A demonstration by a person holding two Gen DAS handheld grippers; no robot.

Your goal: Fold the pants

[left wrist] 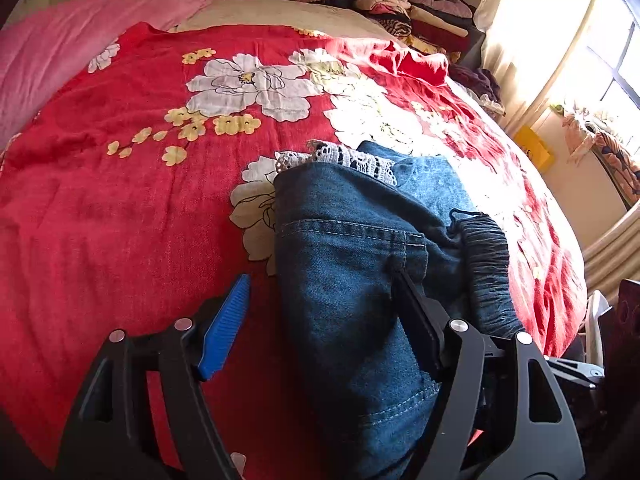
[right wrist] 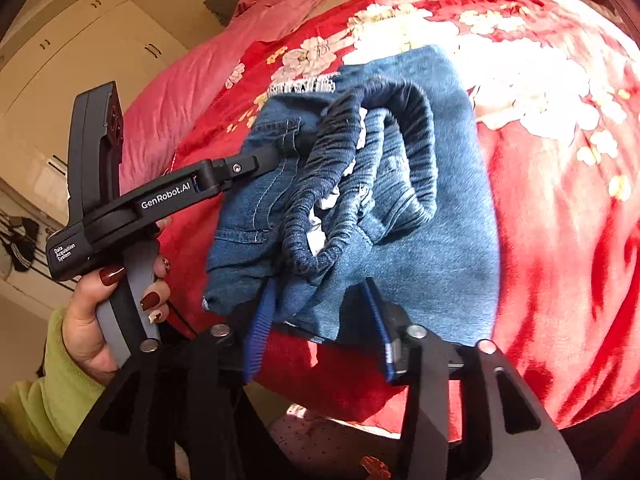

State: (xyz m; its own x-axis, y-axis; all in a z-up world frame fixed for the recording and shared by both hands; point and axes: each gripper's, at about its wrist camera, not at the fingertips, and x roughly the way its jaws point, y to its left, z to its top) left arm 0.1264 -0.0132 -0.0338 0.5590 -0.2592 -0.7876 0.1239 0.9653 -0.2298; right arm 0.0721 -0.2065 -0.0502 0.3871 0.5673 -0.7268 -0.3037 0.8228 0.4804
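Blue denim pants (left wrist: 352, 248) lie folded in a bundle on the red floral bedspread (left wrist: 120, 208), white lace hem (left wrist: 360, 160) at the far end. The dark elastic waistband (left wrist: 488, 264) bunches on the right. My left gripper (left wrist: 320, 274) is open over the bundle's left edge, one pad above the bedspread and the black finger (left wrist: 416, 312) resting on the denim. In the right wrist view the pants (right wrist: 440, 240) show their gathered waistband (right wrist: 416, 128) on top. My right gripper (right wrist: 320, 282) stands open at the near edge, loose denim between its blue pads (right wrist: 260, 328). A hand (right wrist: 92, 312) holds the left gripper's handle.
A pink quilt (left wrist: 60, 52) lies along the bed's left and far side. Stacked folded clothes (left wrist: 400, 4) sit at the far right, near a bright curtained window (left wrist: 560, 40). A cream wardrobe (right wrist: 80, 60) stands beyond the bed. The bed's near edge (right wrist: 340, 396) drops off just under my right gripper.
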